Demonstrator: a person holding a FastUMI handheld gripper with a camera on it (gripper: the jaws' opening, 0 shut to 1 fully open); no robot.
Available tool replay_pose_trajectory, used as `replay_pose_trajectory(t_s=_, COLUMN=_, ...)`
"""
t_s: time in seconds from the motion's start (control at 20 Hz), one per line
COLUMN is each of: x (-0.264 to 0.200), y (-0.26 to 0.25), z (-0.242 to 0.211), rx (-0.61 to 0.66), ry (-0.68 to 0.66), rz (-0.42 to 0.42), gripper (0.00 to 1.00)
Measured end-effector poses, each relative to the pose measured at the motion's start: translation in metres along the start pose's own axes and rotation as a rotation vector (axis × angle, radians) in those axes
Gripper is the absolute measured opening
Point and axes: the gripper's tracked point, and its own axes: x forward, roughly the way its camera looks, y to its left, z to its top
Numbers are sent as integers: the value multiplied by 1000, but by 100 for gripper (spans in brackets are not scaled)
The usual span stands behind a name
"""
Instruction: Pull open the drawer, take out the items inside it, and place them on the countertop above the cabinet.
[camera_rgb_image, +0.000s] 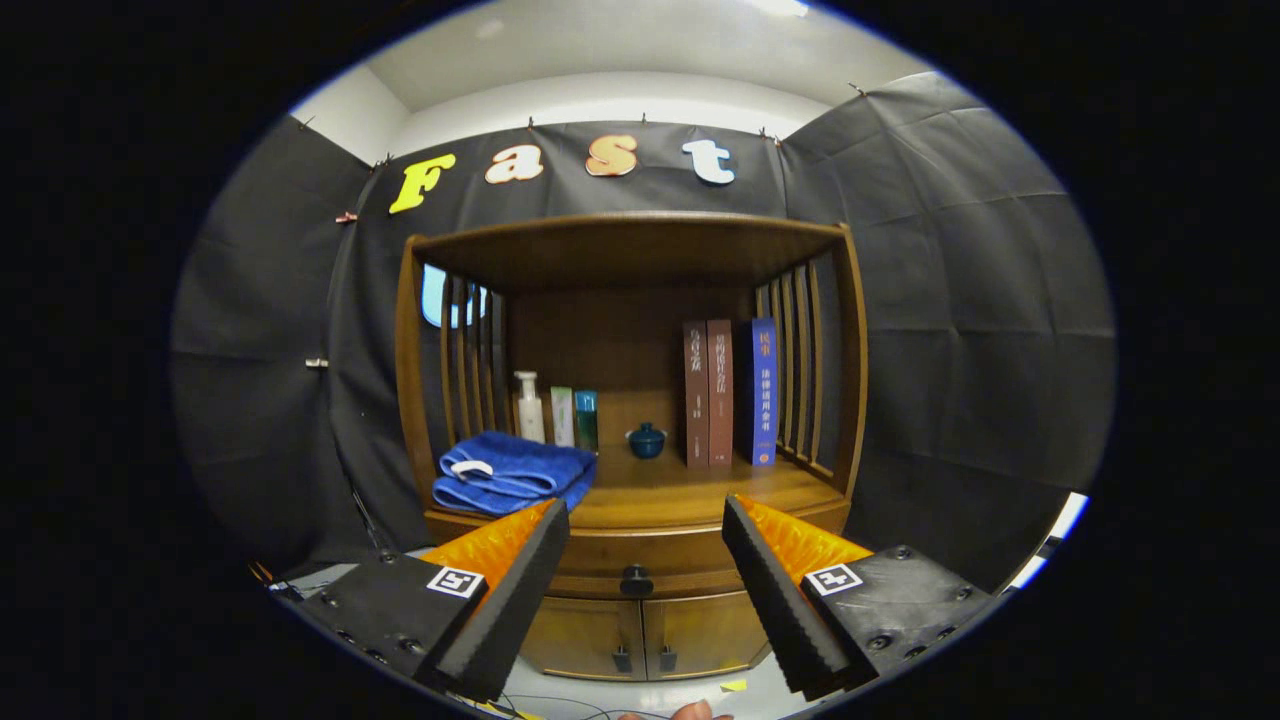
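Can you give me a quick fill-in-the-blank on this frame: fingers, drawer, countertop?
1. The fingers stand ____, with nothing between them.
2. The drawer is ____, its knob seen beyond the gap between the fingers.
3. The folded towel on the countertop is ____ in colour.
4. The small lidded pot stands between the bottles and the ____.

Missing words: open; closed; blue; books

Drawer (640, 578) closed, contents hidden; fingertip (690, 712), perhaps, cut off below.
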Motion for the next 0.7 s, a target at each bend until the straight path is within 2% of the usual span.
replay_pose_trajectory(t_s=0.35, x=60, y=-16, z=-96, rx=28, ry=157, rz=-10, gripper=100)
replay_pose_trajectory(t_s=0.7, x=123, y=5, z=-167, rx=28, ry=281, rz=32, gripper=100)
